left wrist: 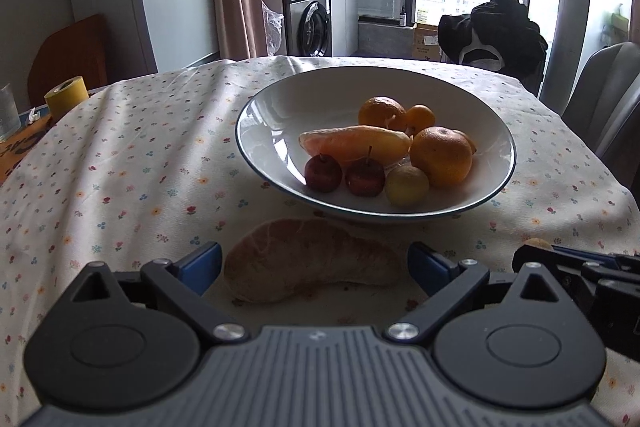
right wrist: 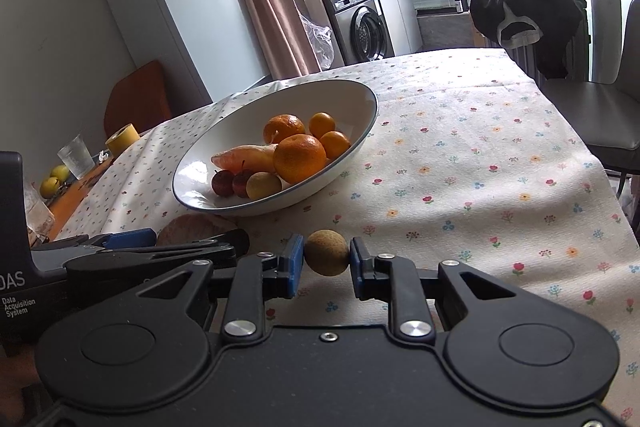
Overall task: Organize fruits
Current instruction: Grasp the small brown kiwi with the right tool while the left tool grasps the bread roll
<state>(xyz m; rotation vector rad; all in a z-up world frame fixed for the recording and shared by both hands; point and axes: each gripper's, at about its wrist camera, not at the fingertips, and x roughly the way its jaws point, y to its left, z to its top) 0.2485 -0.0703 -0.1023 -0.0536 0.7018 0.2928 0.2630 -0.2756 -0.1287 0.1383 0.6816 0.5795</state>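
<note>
Bowl (left wrist: 496, 131) first, since it is the biggest thing on my flowered tablecloth (left wrist: 132, 163): white with a dark rim, holding oranges, a peeled citrus segment, two small red fruits and a pale yellow one.

Next in size is the large peeled pomelo segment (left wrist: 312, 261) on the cloth just in front of the bowl. My left tongs (left wrist: 314, 265) are spread wide around it, pads apart from its ends and not yet touching. I judge it soft, a little heavy and easily torn, so I would take it across its thick middle with a gentle squeeze.

Smallest is the round brown fruit (right wrist: 326, 252), to the right of the segment. My right tongs (right wrist: 326, 259) have both blue pads against its sides, at its widest part. It looks light, firm and rough-skinned, though a ball can roll out.
</note>
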